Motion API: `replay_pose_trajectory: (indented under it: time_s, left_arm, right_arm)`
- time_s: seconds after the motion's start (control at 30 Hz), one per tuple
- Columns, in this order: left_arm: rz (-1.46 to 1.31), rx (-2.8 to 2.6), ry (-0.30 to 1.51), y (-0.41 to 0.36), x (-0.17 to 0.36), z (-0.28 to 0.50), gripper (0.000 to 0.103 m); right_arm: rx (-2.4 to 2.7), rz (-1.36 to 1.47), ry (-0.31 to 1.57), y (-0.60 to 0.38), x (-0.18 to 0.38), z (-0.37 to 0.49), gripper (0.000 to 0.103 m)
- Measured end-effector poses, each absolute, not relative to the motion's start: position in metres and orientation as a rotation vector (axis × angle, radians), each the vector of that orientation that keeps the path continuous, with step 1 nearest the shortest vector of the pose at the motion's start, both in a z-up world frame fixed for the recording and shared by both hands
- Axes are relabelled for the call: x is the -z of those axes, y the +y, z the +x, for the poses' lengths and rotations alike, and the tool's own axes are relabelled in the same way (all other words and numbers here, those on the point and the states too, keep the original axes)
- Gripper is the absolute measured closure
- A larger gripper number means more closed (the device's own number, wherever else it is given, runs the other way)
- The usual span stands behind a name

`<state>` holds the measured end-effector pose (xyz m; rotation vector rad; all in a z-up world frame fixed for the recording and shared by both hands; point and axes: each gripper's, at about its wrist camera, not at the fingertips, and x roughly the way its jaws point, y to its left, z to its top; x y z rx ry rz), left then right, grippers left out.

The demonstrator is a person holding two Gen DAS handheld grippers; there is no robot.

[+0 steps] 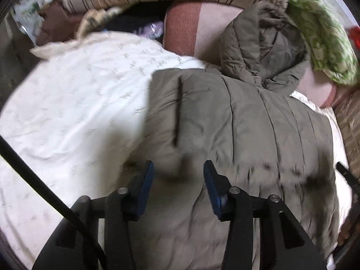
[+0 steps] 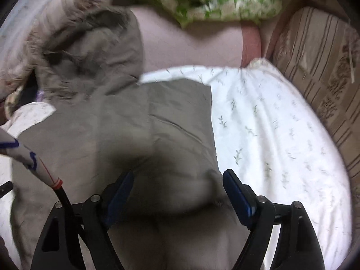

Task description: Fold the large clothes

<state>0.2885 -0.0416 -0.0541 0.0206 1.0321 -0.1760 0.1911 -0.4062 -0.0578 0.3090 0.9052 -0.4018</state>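
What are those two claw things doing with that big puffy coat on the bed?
A person is folding a big grey-brown puffy coat that lies on a white bedspread with little leaf prints. The person holds a gripper in each hand. The left gripper and the right gripper both hover just above the coat with their jaws apart, gripping nothing. The coat looks partly folded, its furry hood bunched up near the pillows. The pictures are blurry, so the hands seem to be moving.
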Motion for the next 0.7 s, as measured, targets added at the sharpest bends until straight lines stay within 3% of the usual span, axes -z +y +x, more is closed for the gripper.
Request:
replay_pose_trajectory:
  time_s: [0.2,0.37,0.53,0.7]
  left_arm:
    - [-0.003,0.132,0.999,-0.004,0.04,0.209,0.048]
    - [-0.029,0.09,1.02,0.017,0.056,0.153,0.046]
    - [0.03,0.014,1.096,0.032,0.104,0.111,0.046]
    - [0.1,0.026,1.036,0.039,0.113,0.069,0.044]
  right_arm:
    - [0.31,0.259,0.913,-0.36,0.035,0.116,0.017]
    - [0.28,0.227,0.979,-0.322,0.059,0.062,0.017]
    - [0.305,0.219,1.071,-0.302,0.098,0.02,0.017]
    - [0.348,0.164,1.061,-0.29,0.112,-0.025,0.018]
